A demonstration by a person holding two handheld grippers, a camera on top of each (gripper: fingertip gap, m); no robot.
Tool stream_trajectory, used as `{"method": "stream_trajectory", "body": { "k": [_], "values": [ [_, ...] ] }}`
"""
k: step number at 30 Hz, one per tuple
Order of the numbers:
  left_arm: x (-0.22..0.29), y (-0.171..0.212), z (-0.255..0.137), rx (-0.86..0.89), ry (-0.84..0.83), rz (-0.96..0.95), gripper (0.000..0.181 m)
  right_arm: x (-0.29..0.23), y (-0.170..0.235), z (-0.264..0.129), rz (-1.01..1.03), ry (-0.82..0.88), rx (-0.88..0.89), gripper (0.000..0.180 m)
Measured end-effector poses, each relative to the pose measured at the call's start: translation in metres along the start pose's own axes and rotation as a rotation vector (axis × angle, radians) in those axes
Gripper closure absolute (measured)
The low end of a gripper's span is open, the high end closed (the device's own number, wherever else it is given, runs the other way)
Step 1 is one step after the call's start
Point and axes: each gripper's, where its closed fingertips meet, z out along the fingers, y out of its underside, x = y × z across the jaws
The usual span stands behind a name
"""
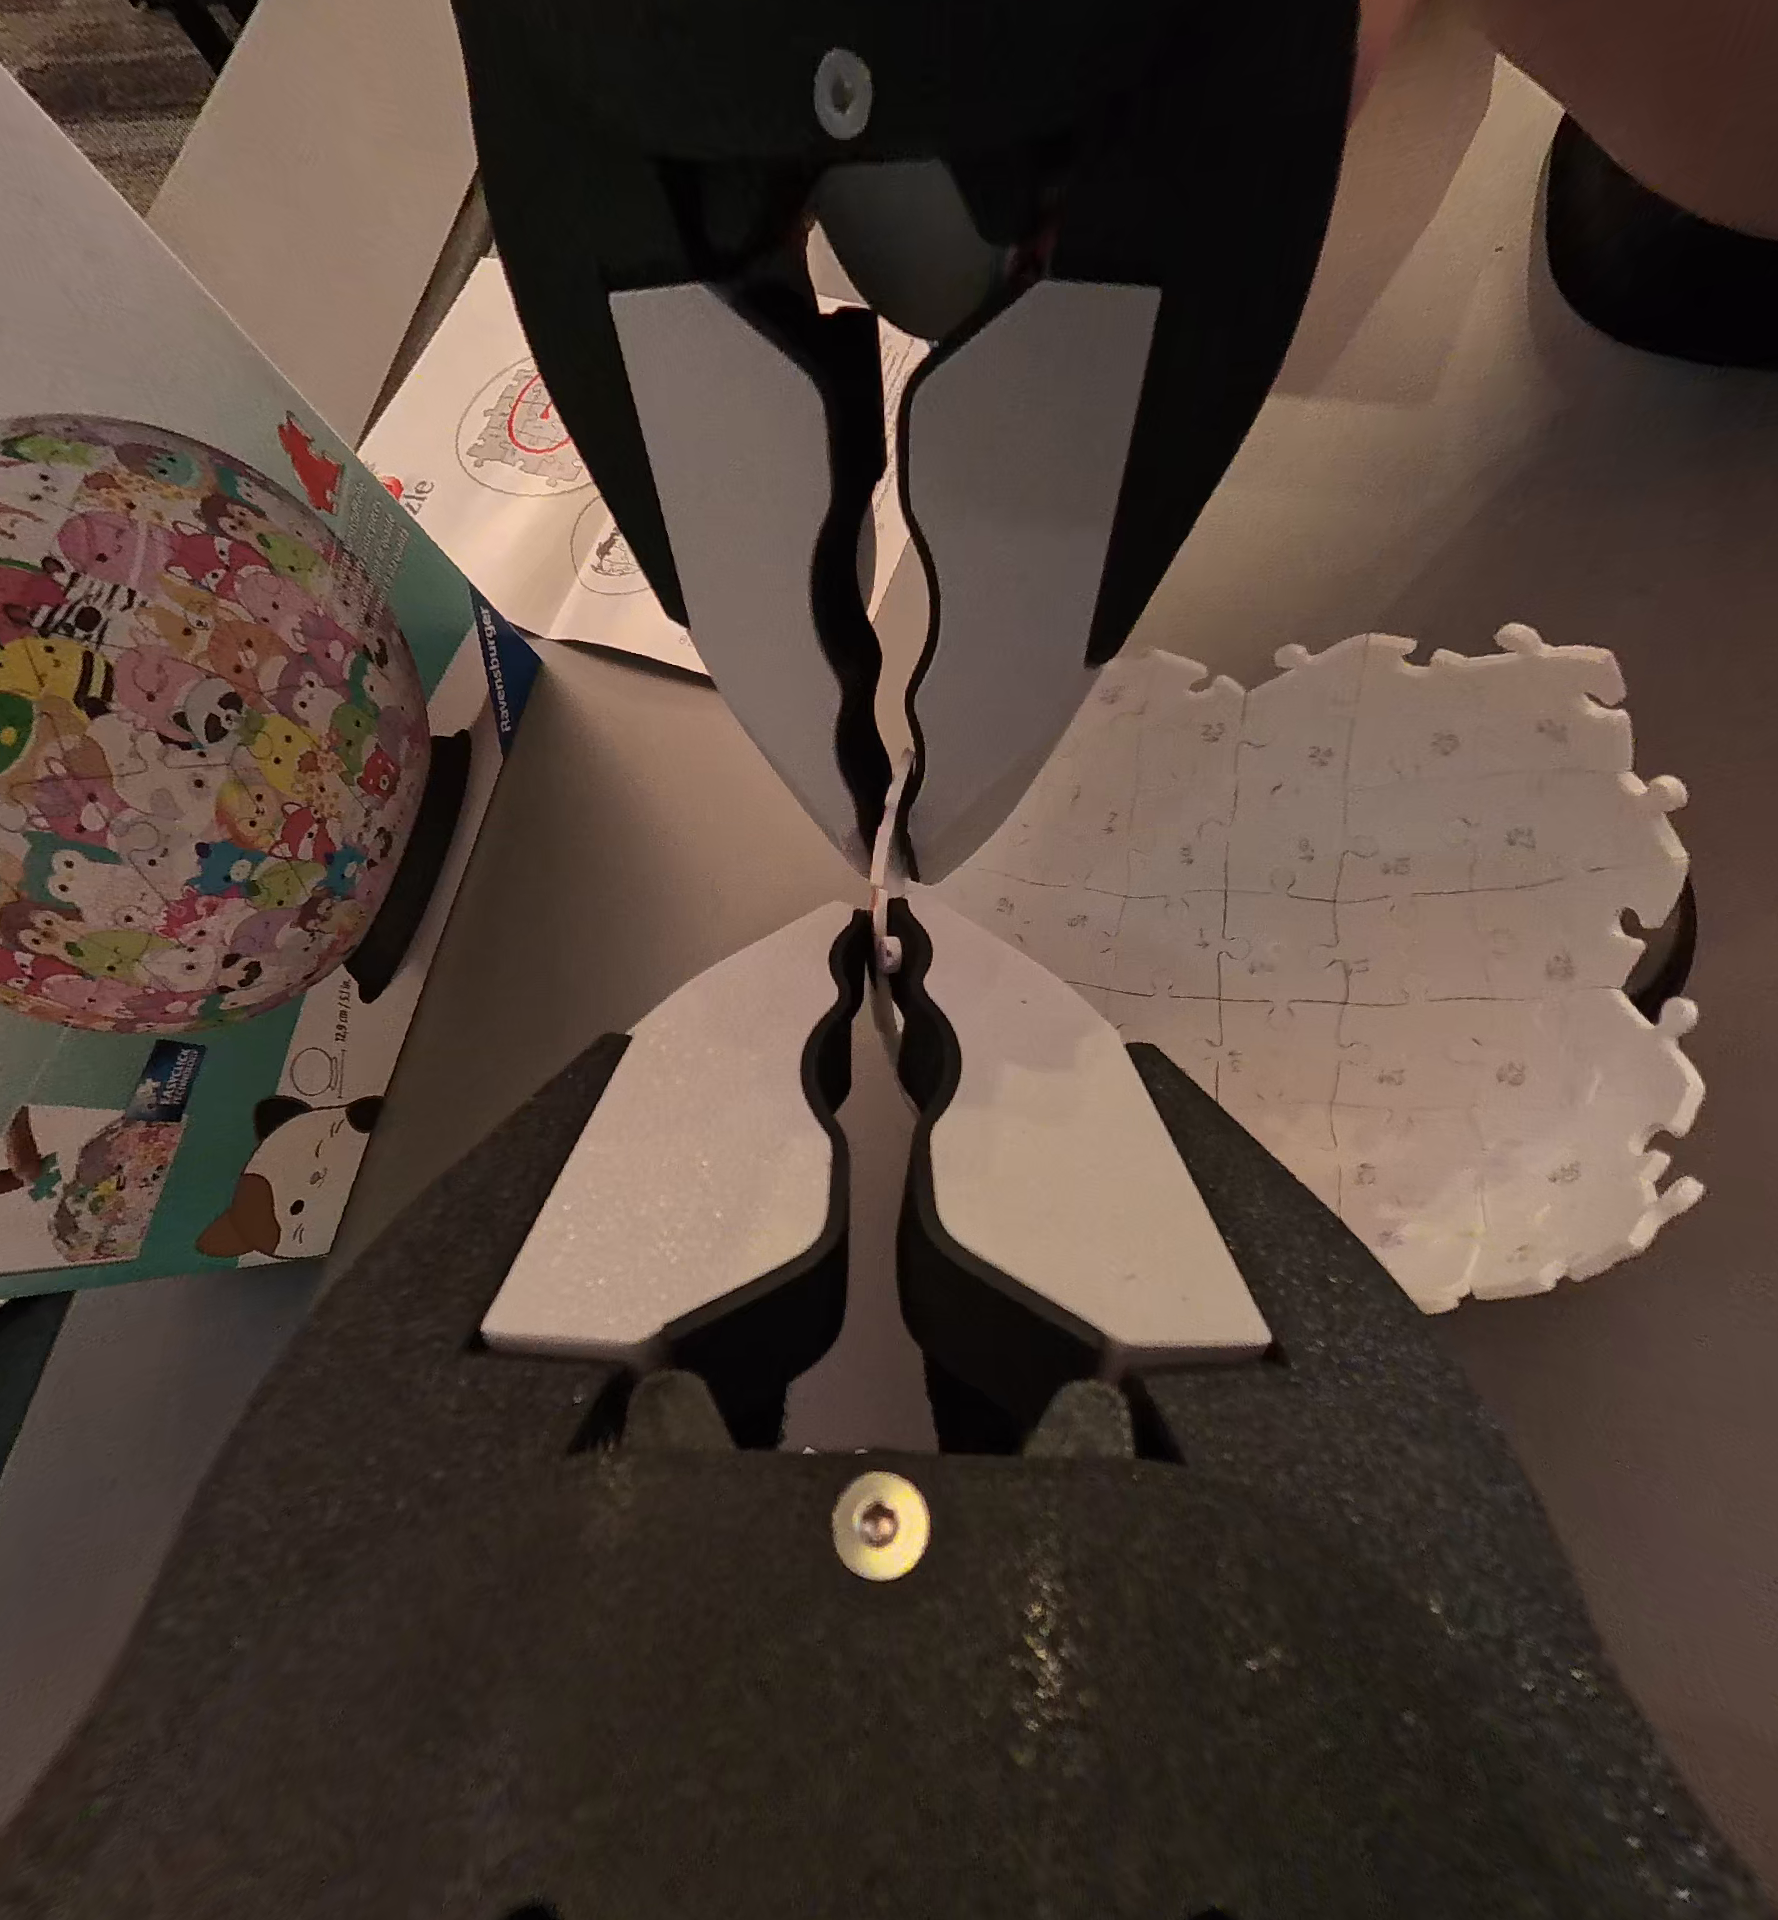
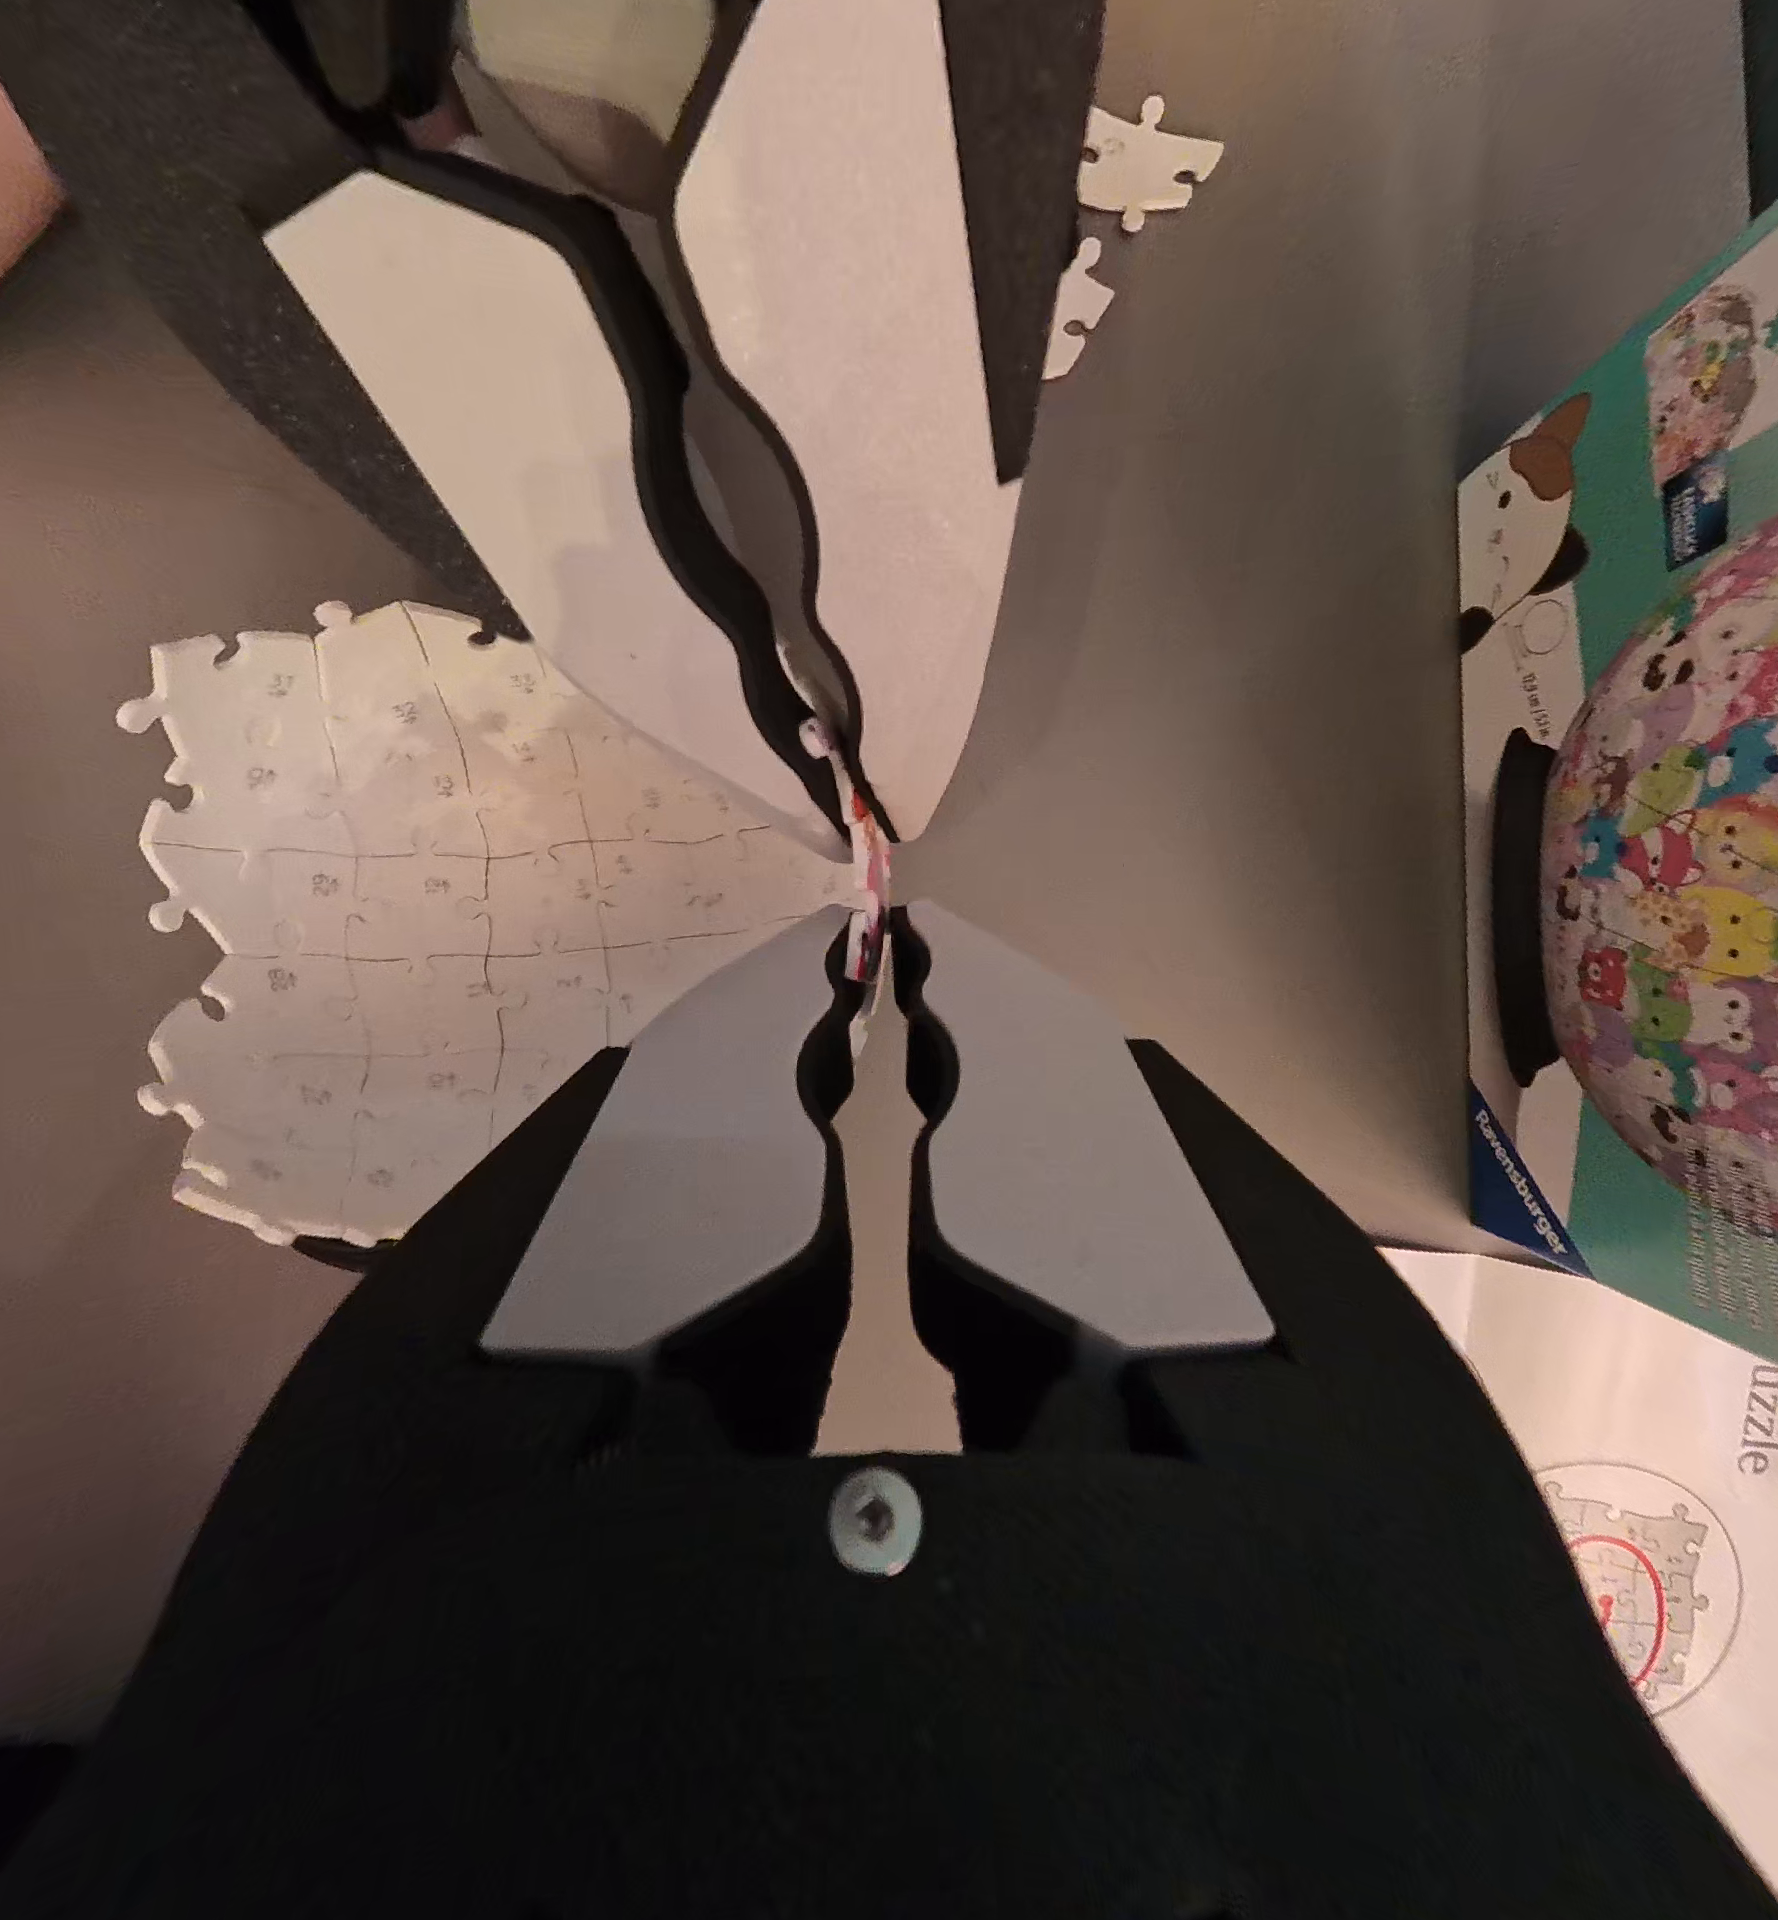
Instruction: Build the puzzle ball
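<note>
Box (image 1: 168,831) with the coloured ball picture lies at nine o'clock in the left wrist view, the instruction sheet (image 1: 511,468) at eleven. Left gripper (image 1: 877,940) and right gripper (image 1: 890,831) meet tip to tip at centre, both clamped on one small puzzle piece (image 1: 887,821). Half-built puzzle ball shell (image 1: 1384,956), white inside up, sits on the table (image 1: 1591,1558) at three o'clock.

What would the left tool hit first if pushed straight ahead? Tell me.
The right tool, which faces it tip to tip. Both are shut on the same puzzle piece, so the piece would be pushed against it at once.
</note>
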Motion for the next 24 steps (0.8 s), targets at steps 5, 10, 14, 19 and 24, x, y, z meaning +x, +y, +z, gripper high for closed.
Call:
{"method": "stream_trajectory", "body": {
  "k": [5, 10, 14, 19, 24],
  "values": [
    [-0.0008, 0.0019, 0.0004, -0.01, -0.008, -0.003, 0.177, 0.002, -0.0002, 0.0021, 0.019, 0.032, -0.006, 0.175],
    [-0.0021, 0.0022, -0.0011, -0.012, -0.017, -0.002, 0.178, 0.0036, -0.0019, 0.002, 0.028, 0.08, -0.012, 0.176],
    [-0.0005, 0.0026, -0.0013, -0.015, -0.007, -0.002, 0.178, 0.0013, -0.0017, 0.0028, 0.046, 0.053, -0.008, 0.176],
    [0.0015, 0.0007, -0.0006, -0.014, -0.003, 0.005, 0.178, -0.0005, -0.0028, 0.002, -0.015, 0.06, 0.001, 0.175],
    [0.0024, 0.0001, 0.0005, -0.014, -0.001, 0.005, 0.178, -0.001, -0.005, 0.0023, -0.022, 0.07, 0.004, 0.176]
  ]
}}
